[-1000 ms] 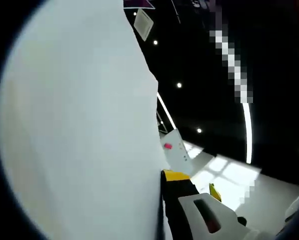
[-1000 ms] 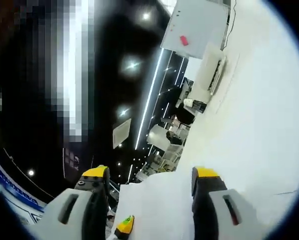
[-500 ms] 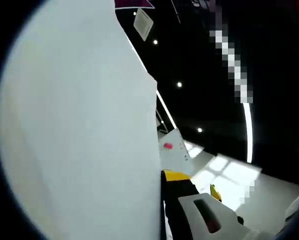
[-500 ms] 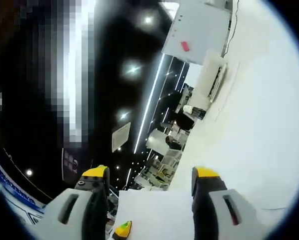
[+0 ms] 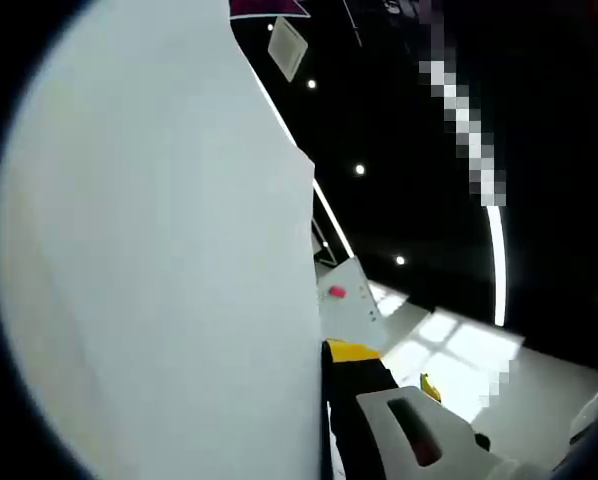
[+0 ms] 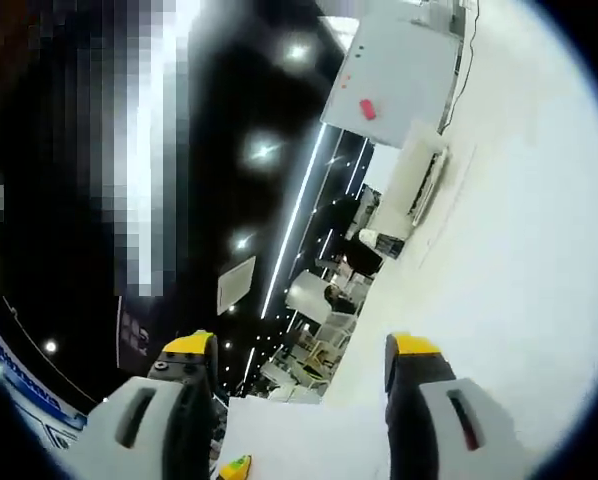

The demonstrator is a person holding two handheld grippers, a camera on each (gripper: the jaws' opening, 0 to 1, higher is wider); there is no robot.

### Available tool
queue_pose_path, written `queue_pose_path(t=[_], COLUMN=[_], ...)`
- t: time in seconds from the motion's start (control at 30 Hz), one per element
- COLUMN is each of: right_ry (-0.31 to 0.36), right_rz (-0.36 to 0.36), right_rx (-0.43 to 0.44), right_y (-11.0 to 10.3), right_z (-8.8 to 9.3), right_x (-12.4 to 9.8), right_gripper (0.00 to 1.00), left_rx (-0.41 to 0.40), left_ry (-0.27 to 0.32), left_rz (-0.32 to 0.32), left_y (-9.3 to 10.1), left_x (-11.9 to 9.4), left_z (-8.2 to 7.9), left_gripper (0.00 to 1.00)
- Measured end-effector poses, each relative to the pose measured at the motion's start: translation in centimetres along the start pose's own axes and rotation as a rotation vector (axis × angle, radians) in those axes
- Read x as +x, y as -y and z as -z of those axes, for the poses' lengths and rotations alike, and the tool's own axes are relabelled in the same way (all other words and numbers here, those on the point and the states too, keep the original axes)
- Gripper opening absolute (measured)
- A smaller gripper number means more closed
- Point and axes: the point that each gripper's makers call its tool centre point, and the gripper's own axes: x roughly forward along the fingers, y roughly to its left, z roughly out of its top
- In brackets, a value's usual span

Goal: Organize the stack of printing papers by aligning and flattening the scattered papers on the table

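The stack of white printing paper (image 5: 159, 260) stands on edge and covers the left half of the left gripper view. My left gripper's black, yellow-tipped right finger (image 5: 354, 385) presses flat against the stack; its other finger is hidden behind the sheets. In the right gripper view, the stack's upper edge (image 6: 299, 440) shows low between the two fingers of my right gripper (image 6: 301, 350). Those fingers stand wide apart, open, and I see neither touching the paper. A small yellow tip of the other gripper (image 6: 236, 465) pokes up beside the paper.
The white table (image 6: 519, 260) runs along the right side of the right gripper view. A flat white device (image 6: 424, 175) and a white board with a red mark (image 6: 394, 80) stand at its far end. The same board (image 5: 346, 295) appears past the left gripper's finger.
In the right gripper view the paper's upper edge has sunk lower between the fingers, and the view has tilted a little. The left gripper's hold on the stack looks the same.
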Motion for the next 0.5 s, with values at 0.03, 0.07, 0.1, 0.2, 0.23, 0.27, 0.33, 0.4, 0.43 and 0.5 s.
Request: queue_pose_path(t=[0.03, 0.07, 0.1, 0.2, 0.23, 0.27, 0.33, 0.4, 0.43, 0.5], right_ry=[0.004, 0.008, 0.014, 0.024, 0.028, 0.032, 0.033, 0.034, 0.037, 0.039], right_rz=[0.002, 0.003, 0.005, 0.011, 0.013, 0.016, 0.023, 0.026, 0.028, 0.032], right_rx=[-0.003, -0.008, -0.018, -0.04, -0.049, -0.058, -0.085, -0.108, -0.117, -0.128], right_y=[0.1, 0.2, 0.3, 0.5, 0.6, 0.6, 0.8, 0.9, 1.0, 1.1], right_z=[-0.3, -0.6, -0.9, -1.7, -1.9, -2.2, -2.5, -2.8, -3.0, -3.3], right_x=[0.0, -0.1, -0.1, -0.3, -0.3, -0.4, -0.5, -0.7, -0.7, -0.9], right_gripper=[0.64, 0.64, 0.64, 0.64, 0.64, 0.64, 0.64, 0.64, 0.64, 0.64], left_rx=[0.0, -0.001, -0.001, -0.001, 0.0, 0.0, 0.002, 0.003, 0.002, -0.005], left_ry=[0.0, 0.0, 0.0, 0.0, 0.0, 0.0, 0.0, 0.0, 0.001, 0.001], left_rz=[0.0, 0.0, 0.0, 0.0, 0.0, 0.0, 0.0, -0.001, -0.002, -0.003], left_y=[0.0, 0.0, 0.0, 0.1, 0.1, 0.1, 0.0, 0.0, 0.0, -0.1], left_x=[0.0, 0.0, 0.0, 0.0, 0.0, 0.0, 0.0, 0.0, 0.0, 0.0], left_z=[0.0, 0.0, 0.0, 0.1, 0.1, 0.1, 0.0, 0.0, 0.0, 0.0], left_gripper=[0.06, 0.06, 0.06, 0.06, 0.06, 0.06, 0.06, 0.06, 0.06, 0.06])
